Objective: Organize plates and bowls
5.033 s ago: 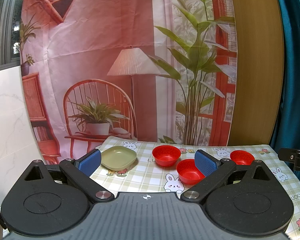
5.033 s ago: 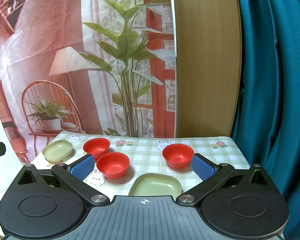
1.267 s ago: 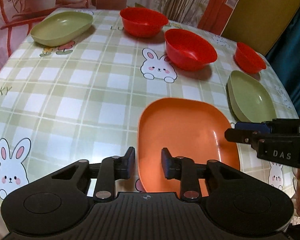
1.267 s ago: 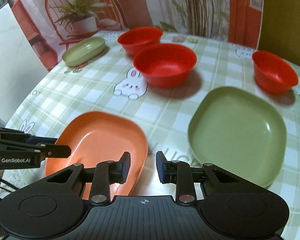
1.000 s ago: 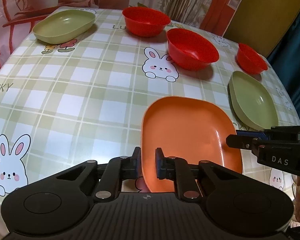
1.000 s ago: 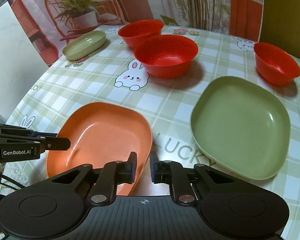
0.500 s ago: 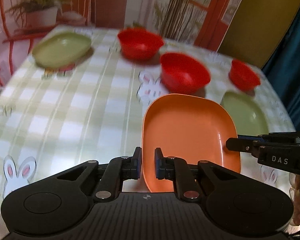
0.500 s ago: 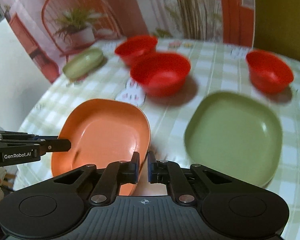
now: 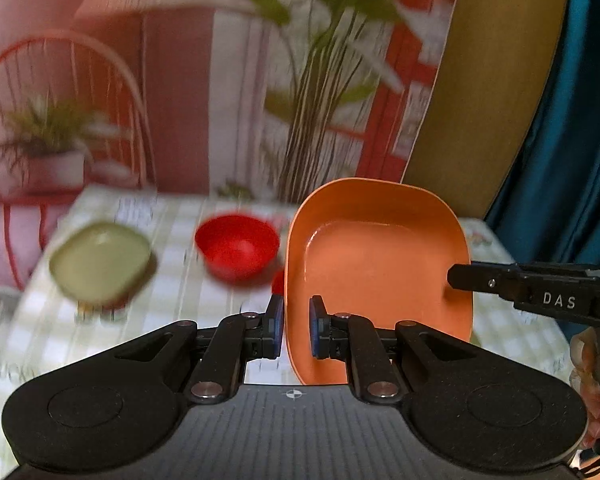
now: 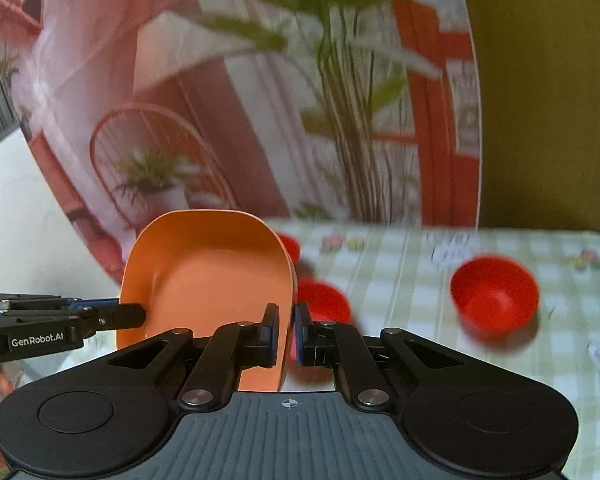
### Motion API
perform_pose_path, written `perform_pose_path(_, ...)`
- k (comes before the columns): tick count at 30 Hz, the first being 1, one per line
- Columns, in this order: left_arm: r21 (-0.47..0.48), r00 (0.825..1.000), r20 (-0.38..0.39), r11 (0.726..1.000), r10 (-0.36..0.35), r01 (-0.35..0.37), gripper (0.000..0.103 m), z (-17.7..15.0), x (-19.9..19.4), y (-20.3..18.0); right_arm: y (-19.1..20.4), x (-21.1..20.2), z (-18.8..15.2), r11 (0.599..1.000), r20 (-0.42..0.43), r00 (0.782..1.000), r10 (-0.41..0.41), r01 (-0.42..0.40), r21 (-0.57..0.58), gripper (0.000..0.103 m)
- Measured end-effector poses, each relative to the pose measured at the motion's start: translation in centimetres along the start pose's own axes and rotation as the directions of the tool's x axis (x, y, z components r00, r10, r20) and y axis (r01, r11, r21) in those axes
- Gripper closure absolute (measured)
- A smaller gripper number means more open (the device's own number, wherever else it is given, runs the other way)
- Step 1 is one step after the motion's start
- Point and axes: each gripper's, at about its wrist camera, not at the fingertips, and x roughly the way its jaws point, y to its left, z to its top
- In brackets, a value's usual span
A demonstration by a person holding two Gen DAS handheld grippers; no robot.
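Note:
An orange square plate (image 9: 380, 264) is held in the air above the table, tilted up toward the cameras. My left gripper (image 9: 297, 326) is shut on its left rim. My right gripper (image 10: 286, 334) is shut on its right rim; the plate also shows in the right wrist view (image 10: 208, 280). Each gripper's fingers reach into the other's view at the plate's far edge. A green plate (image 9: 100, 262) and a red bowl (image 9: 238, 246) sit on the table at the far left. Another red bowl (image 10: 494, 296) sits at the right.
The table has a green checked cloth (image 10: 400, 276) with rabbit prints. A second red bowl (image 10: 324, 300) lies partly hidden behind the orange plate. A printed backdrop (image 9: 180, 80) hangs behind the table, a teal curtain (image 9: 572, 100) at the right.
Both grippers have lifted the orange plate off the table and tipped it upward. The views have swung up from the tabletop toward the backdrop, with motion blur.

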Motion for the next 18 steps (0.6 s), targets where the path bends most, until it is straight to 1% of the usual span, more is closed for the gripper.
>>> perform_pose_path(4, 0.022, 0.998, 0.067, 1.000, -0.015, 0.014, 0.089, 2.3, 0.0, -1.1, -0.8, -0.5, 1.7, 1.000, 0.051, 0.998, -0.030, 0.030, 0.010, 0.095)
perform_pose_path(8, 0.023, 0.995, 0.082, 0.998, -0.052, 0.050, 0.089, 3.7, 1.2, -2.1, -2.3, -0.6, 2.4, 0.998, 0.066, 0.996, -0.067, 0.065, 0.026, 0.095)
perform_pose_path(11, 0.021, 0.995, 0.063, 0.997, -0.073, 0.072, 0.089, 4.2, 3.0, -2.7, -3.5, -0.5, 1.9, 0.995, 0.057, 0.994, -0.097, 0.095, 0.037, 0.095)
perform_pose_path(18, 0.045, 0.993, -0.026, 0.992, -0.119, 0.120, 0.089, 2.7, 7.1, -5.2, -7.1, -0.6, -0.4, 0.982, -0.003, 0.985, -0.171, 0.171, 0.082, 0.095)
